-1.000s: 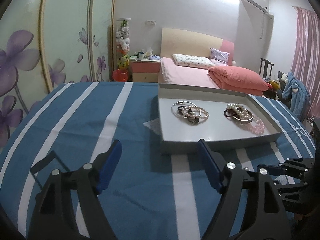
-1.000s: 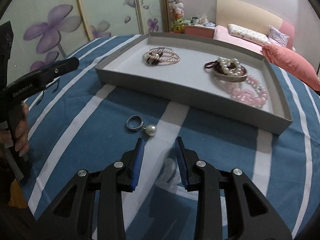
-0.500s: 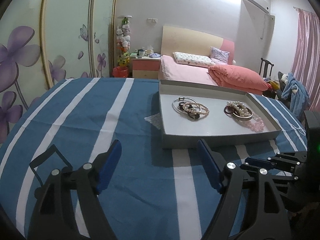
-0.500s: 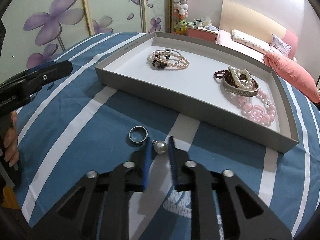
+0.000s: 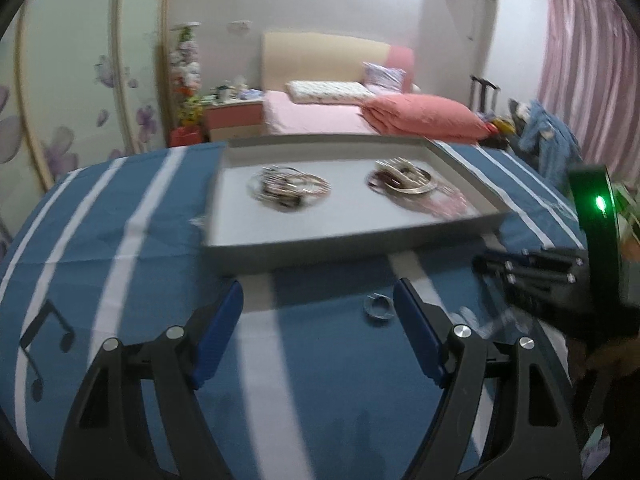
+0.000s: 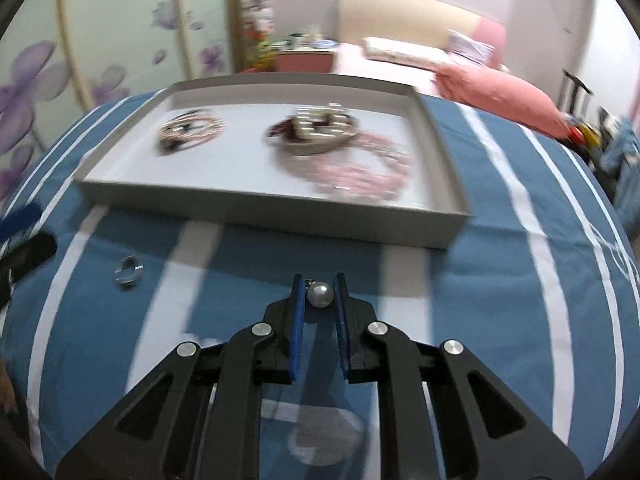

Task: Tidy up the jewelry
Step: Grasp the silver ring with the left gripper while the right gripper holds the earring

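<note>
Right wrist view: right claw (image 6: 319,286) pinches pearl earring (image 6: 319,295); ring (image 6: 128,269) lies left, tray (image 6: 256,204) ahead; left claw (image 5: 318,300) spread.

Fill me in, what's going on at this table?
A person is sorting jewelry with handheld tongs. The right tongs are shut on a pearl earring, held just short of the grey tray that already holds bracelets. The left tongs are open and empty, pointed near a silver ring lying on the striped blue cloth.
</note>
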Action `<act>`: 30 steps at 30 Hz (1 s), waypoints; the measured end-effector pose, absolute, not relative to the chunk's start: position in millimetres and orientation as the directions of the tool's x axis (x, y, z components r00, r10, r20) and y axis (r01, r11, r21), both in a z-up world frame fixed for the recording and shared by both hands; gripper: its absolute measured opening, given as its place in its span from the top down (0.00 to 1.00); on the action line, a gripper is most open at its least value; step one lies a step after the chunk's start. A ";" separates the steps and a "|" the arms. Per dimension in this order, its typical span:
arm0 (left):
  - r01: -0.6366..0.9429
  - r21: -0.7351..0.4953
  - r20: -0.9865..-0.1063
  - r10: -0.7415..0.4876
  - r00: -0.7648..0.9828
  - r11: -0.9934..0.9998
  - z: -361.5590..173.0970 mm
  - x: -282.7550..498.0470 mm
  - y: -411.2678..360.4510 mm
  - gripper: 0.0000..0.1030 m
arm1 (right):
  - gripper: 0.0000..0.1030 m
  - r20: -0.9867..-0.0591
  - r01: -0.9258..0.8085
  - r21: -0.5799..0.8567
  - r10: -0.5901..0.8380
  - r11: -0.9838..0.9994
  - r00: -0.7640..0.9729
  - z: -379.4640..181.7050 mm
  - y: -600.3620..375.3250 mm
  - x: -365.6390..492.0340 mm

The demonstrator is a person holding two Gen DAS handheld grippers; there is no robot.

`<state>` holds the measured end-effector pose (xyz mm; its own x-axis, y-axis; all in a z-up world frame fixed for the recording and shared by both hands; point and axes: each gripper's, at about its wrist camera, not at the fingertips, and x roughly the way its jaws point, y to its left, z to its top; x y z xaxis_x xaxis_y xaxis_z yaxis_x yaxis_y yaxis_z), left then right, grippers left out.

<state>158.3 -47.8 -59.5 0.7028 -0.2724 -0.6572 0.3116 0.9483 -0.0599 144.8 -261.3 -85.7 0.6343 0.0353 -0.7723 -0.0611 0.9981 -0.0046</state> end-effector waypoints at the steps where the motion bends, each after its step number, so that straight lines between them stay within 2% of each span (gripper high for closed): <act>1: 0.332 -0.053 -0.668 -0.281 0.689 0.942 -62.8 158.3 -57.4 0.26 | 0.86 -0.772 -0.045 0.002 0.031 0.999 0.635 -85.9 -266.3 144.8; 5: 0.361 -0.013 -0.711 -0.262 0.653 0.933 -74.9 163.5 -80.5 0.27 | 0.86 -0.771 -0.036 0.014 0.034 0.999 0.636 -86.5 -270.1 145.2; 12: 0.351 0.000 -0.770 -0.224 0.597 0.936 -93.5 181.4 -98.1 0.45 | 0.86 -0.771 -0.042 0.032 0.051 0.999 0.635 -87.9 -272.1 143.6; 19: 0.334 0.000 -0.786 -0.206 0.583 0.943 -97.4 187.5 -101.0 0.54 | 0.86 -0.772 -0.043 0.030 0.050 0.999 0.634 -87.2 -273.5 144.5; 23: 0.323 0.002 -0.783 -0.200 0.590 0.946 -95.8 187.5 -98.5 0.79 | 0.85 -0.772 -0.046 0.023 0.047 0.999 0.634 -86.7 -270.4 144.7; 30: 0.264 0.013 -0.784 -0.154 0.602 0.964 -95.1 187.1 -74.4 0.79 | 0.85 -0.774 -0.088 0.024 0.074 0.996 0.629 -86.3 -250.5 140.5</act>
